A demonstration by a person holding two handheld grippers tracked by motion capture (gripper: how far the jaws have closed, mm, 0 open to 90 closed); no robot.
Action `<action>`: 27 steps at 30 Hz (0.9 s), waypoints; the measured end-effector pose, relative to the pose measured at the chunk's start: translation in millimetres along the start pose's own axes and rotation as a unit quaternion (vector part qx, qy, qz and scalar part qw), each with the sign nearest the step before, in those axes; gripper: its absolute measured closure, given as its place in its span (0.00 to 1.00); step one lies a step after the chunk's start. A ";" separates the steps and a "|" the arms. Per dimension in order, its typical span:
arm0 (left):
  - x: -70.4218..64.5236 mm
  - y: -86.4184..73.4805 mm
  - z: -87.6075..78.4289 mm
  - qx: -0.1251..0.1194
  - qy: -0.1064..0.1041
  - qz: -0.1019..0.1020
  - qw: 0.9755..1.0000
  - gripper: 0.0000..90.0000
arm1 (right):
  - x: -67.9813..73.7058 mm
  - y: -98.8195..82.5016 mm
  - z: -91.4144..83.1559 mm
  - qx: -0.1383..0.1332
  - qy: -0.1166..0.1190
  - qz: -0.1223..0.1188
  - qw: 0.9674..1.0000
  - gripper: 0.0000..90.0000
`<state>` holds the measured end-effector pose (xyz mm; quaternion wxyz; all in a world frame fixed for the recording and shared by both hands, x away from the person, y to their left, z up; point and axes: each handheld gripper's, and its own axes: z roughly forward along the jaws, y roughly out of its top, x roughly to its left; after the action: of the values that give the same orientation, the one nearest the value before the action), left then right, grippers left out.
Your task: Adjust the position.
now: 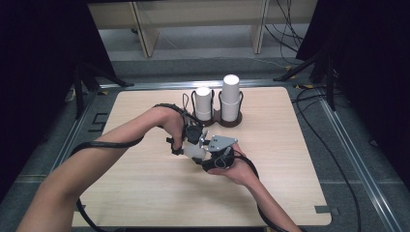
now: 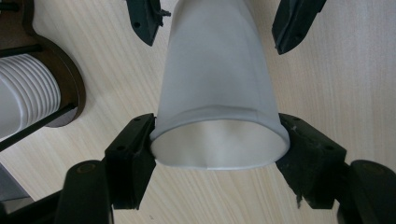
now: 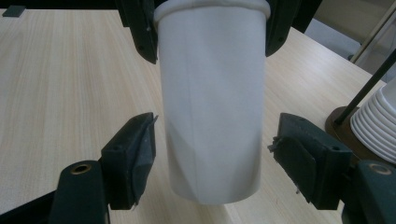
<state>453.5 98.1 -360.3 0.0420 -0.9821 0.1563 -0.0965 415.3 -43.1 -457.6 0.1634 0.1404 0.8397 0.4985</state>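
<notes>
A white paper cup (image 2: 217, 88) is held above the middle of a pale wooden table (image 1: 145, 193), caught between two hand-held grippers. The left gripper (image 2: 219, 140) has its black jaws clamped on the cup's rim end, one pad pressing each side, so the open mouth faces the camera in the left gripper view. The right gripper (image 3: 212, 158) comes from the opposite end — its jaws stand on either side of the cup's lower body near the base, with a narrow gap showing on both sides, so the pads do not press on it. In the high view the two grippers meet near the table's centre, the cup a small white shape between them, with a forearm (image 1: 87, 159) reaching in from the lower left and another from the lower right.

Behind them, towards the far edge of the table, stands a dark round holder (image 1: 217, 121) with thin upright rods — it carries two stacks of white cups (image 1: 231, 94). Around the table lie grey floor, black cables (image 1: 309, 116) and dark curtains (image 1: 38, 63), with light wooden furniture (image 1: 193, 19) beyond.
</notes>
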 end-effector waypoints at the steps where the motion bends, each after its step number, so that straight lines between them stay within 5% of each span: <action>1: 0.0 0.1 0.1 0.000 0.000 0.000 1.000 0.34 | 0.8 0.1 -0.2 0.005 0.004 0.003 1.000 0.33; 27: -0.2 0.7 0.5 -0.015 0.000 -0.008 1.000 0.34 | 3.7 -1.1 9.5 -0.006 -0.005 -0.008 1.000 0.35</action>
<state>453.1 97.5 -360.9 0.0269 -0.9839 0.1496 -0.0946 415.8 -34.6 -463.4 0.1723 0.1349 0.8371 0.5014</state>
